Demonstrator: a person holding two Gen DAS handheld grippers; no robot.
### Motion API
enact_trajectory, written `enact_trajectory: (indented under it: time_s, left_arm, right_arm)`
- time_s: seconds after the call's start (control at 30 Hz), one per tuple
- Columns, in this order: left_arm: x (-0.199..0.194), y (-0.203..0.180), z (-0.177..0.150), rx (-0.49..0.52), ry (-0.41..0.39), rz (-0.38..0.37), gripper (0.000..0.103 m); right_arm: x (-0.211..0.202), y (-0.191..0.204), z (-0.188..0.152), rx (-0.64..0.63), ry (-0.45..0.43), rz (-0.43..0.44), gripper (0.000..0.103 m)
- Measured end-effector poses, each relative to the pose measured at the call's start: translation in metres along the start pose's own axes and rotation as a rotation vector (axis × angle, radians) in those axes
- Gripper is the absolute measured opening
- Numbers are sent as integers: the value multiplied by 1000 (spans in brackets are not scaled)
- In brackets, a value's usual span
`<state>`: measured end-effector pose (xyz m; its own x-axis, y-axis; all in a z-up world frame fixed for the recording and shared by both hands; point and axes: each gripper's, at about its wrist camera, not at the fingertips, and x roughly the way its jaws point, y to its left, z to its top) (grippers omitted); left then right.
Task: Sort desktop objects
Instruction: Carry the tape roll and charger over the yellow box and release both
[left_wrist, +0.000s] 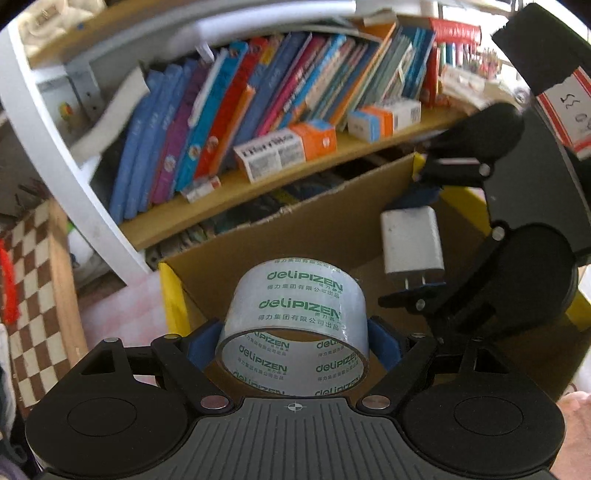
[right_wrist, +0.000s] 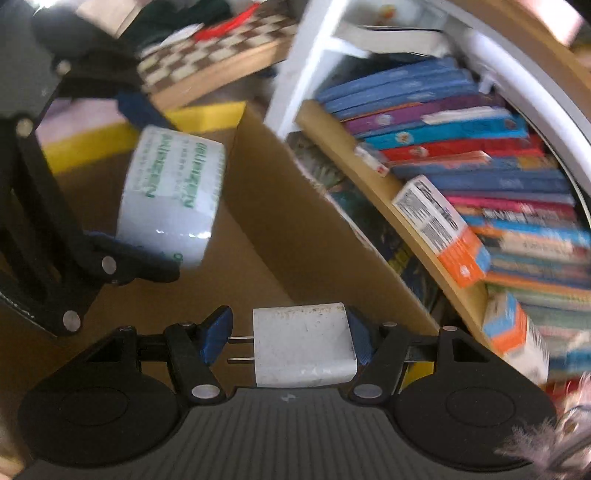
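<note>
Around us stands a white-framed bookshelf (left_wrist: 92, 206) packed with leaning books (left_wrist: 229, 110), with small orange and white boxes (left_wrist: 284, 149) lying on its wooden shelf board. An open cardboard box (left_wrist: 303, 225) edged in yellow tape sits in front of it, its tall back wall rising between our grippers and the lower shelf. A brown-and-white chessboard (left_wrist: 33, 295) lies at the left edge of the left wrist view.

In our left gripper (left_wrist: 293, 345) the jaws are closed on a roll of clear tape (left_wrist: 295, 317) printed in green, low in the centre of the frame, over the open box. Its hollow core axis points forward and away from the camera, and the blue pads (left_wrist: 201, 349) press on the curved sides.

In our right gripper (right_wrist: 286, 341) the jaws are clamped on a white charger plug (right_wrist: 303, 345) at lower centre of the right wrist view, also over the box interior. Its long axis runs across the frame, with the two metal prongs pointing left onto the left pad. In the left wrist view the same plug hangs upright at right of centre, prongs downward.
</note>
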<state>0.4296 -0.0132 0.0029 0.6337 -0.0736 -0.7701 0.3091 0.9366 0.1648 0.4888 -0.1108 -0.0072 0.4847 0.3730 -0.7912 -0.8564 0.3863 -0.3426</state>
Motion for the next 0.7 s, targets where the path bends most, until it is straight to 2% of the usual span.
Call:
enact_trajectory:
  time_s: [0.3,0.7]
  left_arm:
    - [28,-5,9,70,95,0,86]
    - [35,-8,10,96,148,-2,87]
  right_arm:
    - [36,3,9,-178,98,50,64]
    - [47,10,8,-245,160,114,64]
